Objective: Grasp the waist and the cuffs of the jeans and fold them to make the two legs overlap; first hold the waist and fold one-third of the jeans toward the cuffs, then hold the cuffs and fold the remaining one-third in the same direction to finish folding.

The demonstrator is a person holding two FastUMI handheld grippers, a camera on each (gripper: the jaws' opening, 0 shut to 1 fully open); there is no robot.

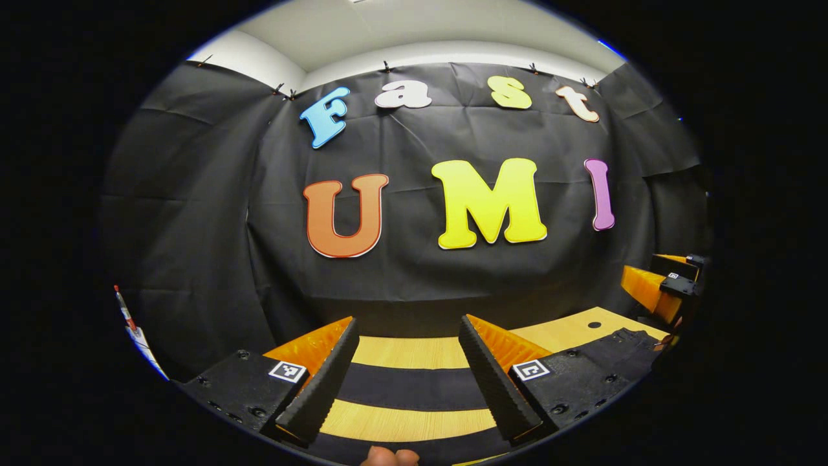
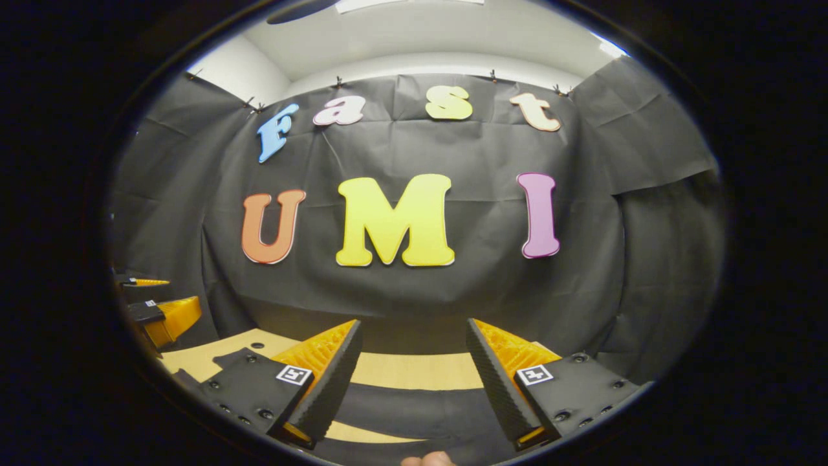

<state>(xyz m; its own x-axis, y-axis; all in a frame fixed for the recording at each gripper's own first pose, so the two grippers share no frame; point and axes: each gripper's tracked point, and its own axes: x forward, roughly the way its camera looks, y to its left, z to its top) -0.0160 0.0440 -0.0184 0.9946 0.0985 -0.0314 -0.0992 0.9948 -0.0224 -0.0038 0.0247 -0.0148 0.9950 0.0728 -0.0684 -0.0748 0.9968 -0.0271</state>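
Observation:
Dark jeans (image 1: 414, 388) lie flat on the wooden table (image 1: 414, 353); two dark bands of cloth cross the left gripper view between my fingers, with bare wood between them. More of the jeans (image 1: 621, 346) shows at the right. My left gripper (image 1: 407, 378) stands open above them, holding nothing. In the right gripper view the jeans (image 2: 414, 404) spread under my right gripper (image 2: 414, 382), which is also open with nothing in it. The other gripper (image 1: 660, 285) shows far right in the left gripper view, and at far left (image 2: 158, 317) in the right gripper view.
The table (image 2: 414, 370) ends at the black cloth wall (image 1: 414, 272) close behind. A small round hole (image 1: 594, 324) sits in the tabletop at the right. A fingertip (image 1: 388, 457) shows at the bottom edge of the left gripper view.

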